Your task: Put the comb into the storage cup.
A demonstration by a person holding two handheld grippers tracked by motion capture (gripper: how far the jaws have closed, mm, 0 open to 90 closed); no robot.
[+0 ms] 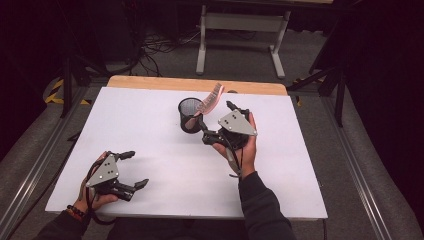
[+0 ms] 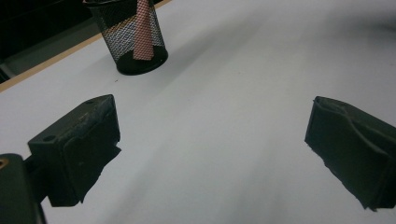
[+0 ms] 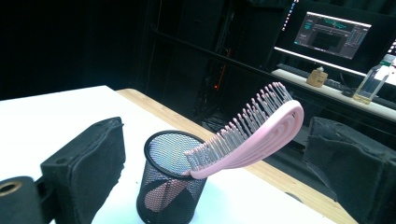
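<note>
A pink hairbrush (image 3: 247, 135) with grey bristles stands handle-down, leaning in the black mesh cup (image 3: 170, 184) near the table's far edge. Both the right gripper (image 1: 219, 122), just beside the cup, and the left gripper (image 1: 131, 169) are spread wide, grasping nothing.

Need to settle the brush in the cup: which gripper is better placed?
Right. The right gripper sits open beside the pink plastic hairbrush leaning from the black mesh cup; the left gripper is farther off.
</note>
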